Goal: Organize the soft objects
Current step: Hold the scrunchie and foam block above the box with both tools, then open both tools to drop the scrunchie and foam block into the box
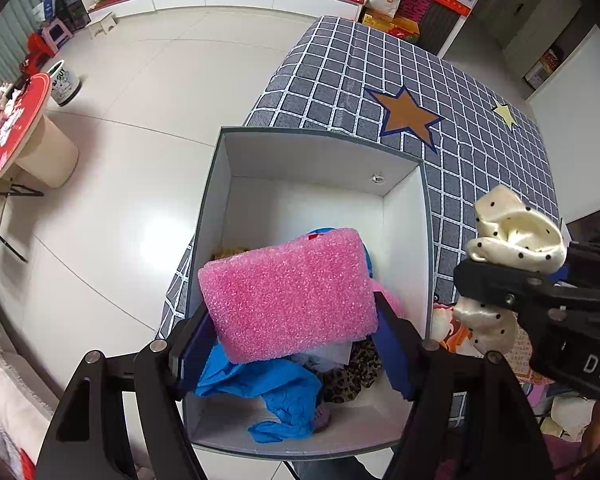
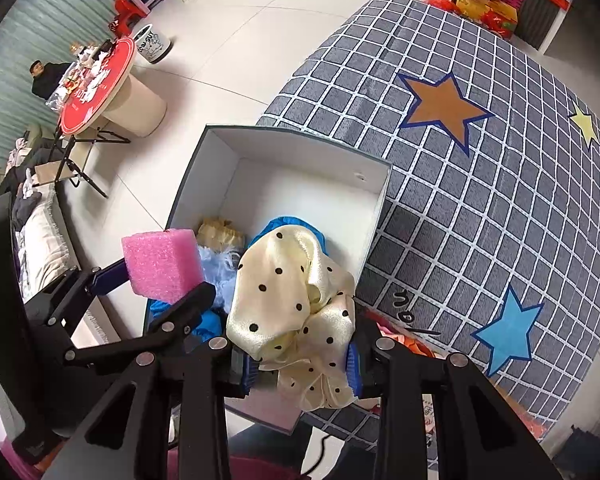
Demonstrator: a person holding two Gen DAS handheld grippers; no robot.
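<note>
Above the open box (image 1: 404,216), which sits at the edge of the checked bed cover (image 1: 452,92), I have both loads hanging. My left tongs (image 1: 292,344) stand wide and pinch a pink foam block (image 1: 288,296) across its breadth, directly over the box's heap. My right tongs (image 2: 300,360) are nearly pressed together on a cream, black-dotted satin scrunchie (image 2: 292,304), just beside the box's right wall.

I judge the foam very light, springy, with a coarse, bubbly skin that grips well; a squeeze on its flat sides dents it but will not hurt it. The scrunchie looks limp, glossy and slippery, gathered in ruffles, so I would hold it by the bunched middle, where an elastic core probably gives the pads something firm.

Inside the box lie crumpled blue plastic film (image 1: 268,392), a leopard-print fabric piece (image 1: 352,376), something pale blue and fluffy (image 2: 220,268) and a tan ruffled piece (image 2: 220,230). The box walls are smooth white board, stiff and square.
</note>
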